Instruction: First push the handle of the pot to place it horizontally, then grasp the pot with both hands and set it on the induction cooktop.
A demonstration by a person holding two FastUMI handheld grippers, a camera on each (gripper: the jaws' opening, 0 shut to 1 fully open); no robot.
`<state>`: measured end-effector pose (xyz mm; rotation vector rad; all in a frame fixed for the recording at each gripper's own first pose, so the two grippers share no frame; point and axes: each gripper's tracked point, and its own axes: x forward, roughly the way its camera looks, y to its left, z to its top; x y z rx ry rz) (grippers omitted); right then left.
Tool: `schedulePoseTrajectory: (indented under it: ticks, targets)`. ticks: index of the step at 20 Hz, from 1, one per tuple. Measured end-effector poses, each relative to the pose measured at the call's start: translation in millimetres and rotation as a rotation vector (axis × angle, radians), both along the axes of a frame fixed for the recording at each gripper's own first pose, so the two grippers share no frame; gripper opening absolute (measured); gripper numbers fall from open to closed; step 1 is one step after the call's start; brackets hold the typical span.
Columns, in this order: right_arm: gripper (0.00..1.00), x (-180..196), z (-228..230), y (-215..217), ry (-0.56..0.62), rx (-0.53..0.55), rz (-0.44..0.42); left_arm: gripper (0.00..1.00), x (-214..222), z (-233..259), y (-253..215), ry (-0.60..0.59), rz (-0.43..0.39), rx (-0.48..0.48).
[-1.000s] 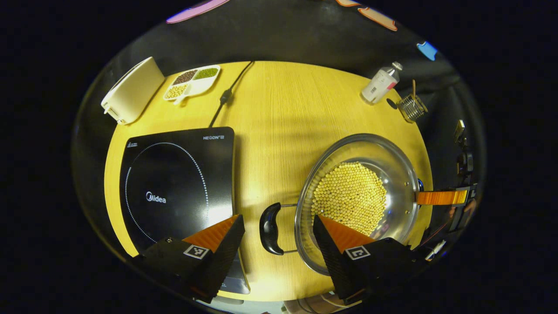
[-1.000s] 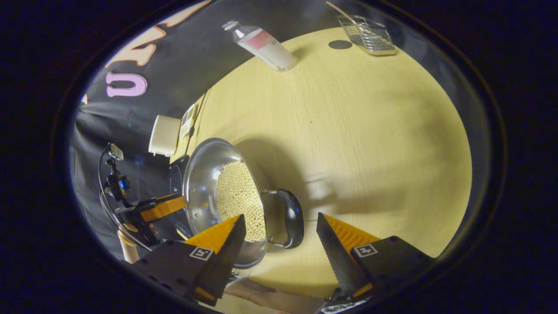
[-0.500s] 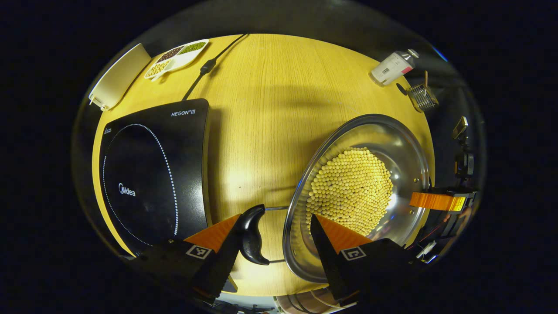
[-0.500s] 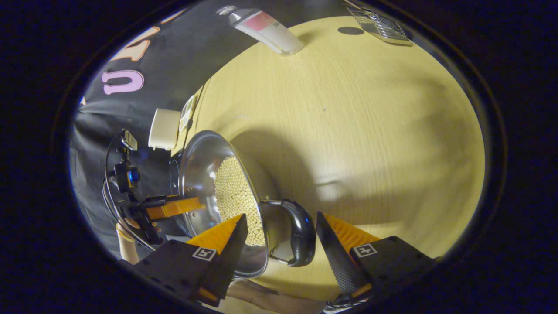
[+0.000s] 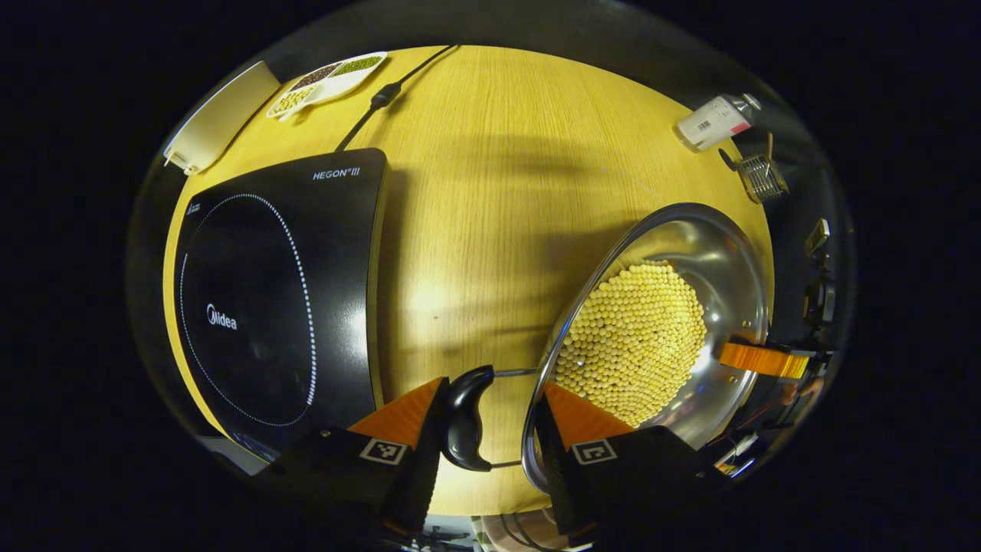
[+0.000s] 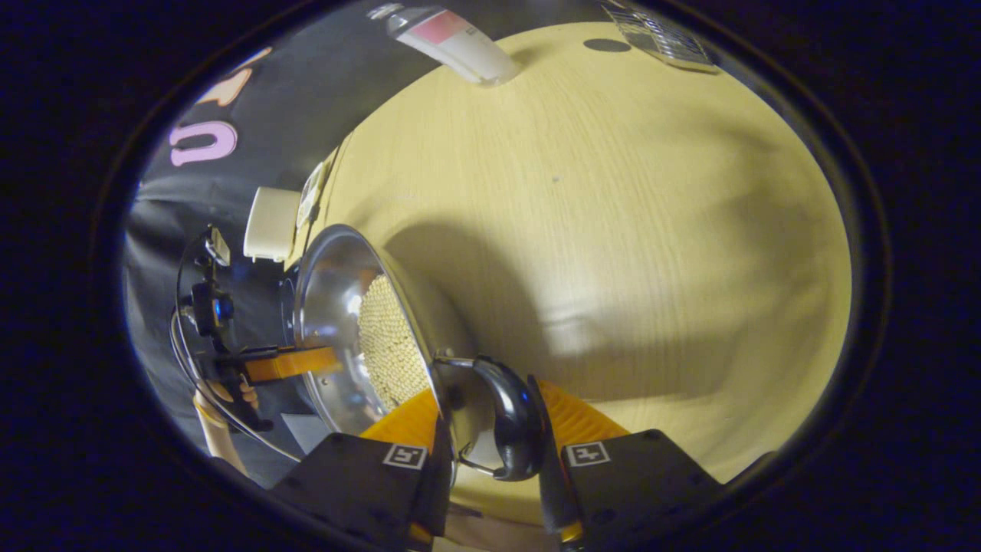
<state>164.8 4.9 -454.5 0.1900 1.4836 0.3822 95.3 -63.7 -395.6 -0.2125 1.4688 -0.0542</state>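
Both grippers' fingers flank the pot handles: right clamped, left slightly open.

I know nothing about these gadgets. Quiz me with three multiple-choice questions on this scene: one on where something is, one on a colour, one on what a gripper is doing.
1. In the left gripper view, where does the induction cooktop lie relative to the pot?
A. To its left
B. To its right
C. Underneath it

2. What colour are the beans in the pot?
A. Red
B. Yellow
C. Black

3. How does the left gripper stand?
A. Shut, with nothing between its fingers
B. Clamped on the bottle
C. Open, with the pot's near handle between its fingers

Answers:
1 A: the induction cooktop lies at the left and the pot at the right, with bare table between them.
2 B: the beans covering the pot's bottom are pale yellow.
3 C: the left gripper straddles the handle, with a gap on the pot's side.
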Motion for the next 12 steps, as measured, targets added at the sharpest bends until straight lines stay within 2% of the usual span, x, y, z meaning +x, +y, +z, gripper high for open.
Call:
schedulePoseTrajectory:
  ticks: [5,6,7,10,11,12]
  targets:
    - [0.45,-3.0,-1.6,4.5,-0.016,-0.008,-0.017,0.62,1.3,-4.3,-1.9,0.003,-0.008,-0.028]
    - [0.51,-3.6,-1.5,4.7,-0.015,-0.006,-0.022,0.61,2.8,-3.2,-2.1,-0.001,-0.015,-0.026]
    - [0.45,-4.6,-0.2,4.0,-0.013,-0.003,-0.029,0.61,3.5,-2.3,-1.7,-0.002,-0.022,-0.025]
    - [0.45,-7.3,1.2,5.6,-0.006,0.001,-0.038,0.61,3.4,-1.2,-2.7,-0.001,-0.044,-0.028]
    - [0.5,-9.5,2.7,7.9,-0.006,0.002,-0.038,0.61,5.5,-0.1,-2.1,0.001,-0.046,-0.032]
    - [0.45,-12.1,4.6,9.1,-0.005,0.004,-0.038,0.61,6.3,0.8,-2.5,0.001,-0.048,-0.035]
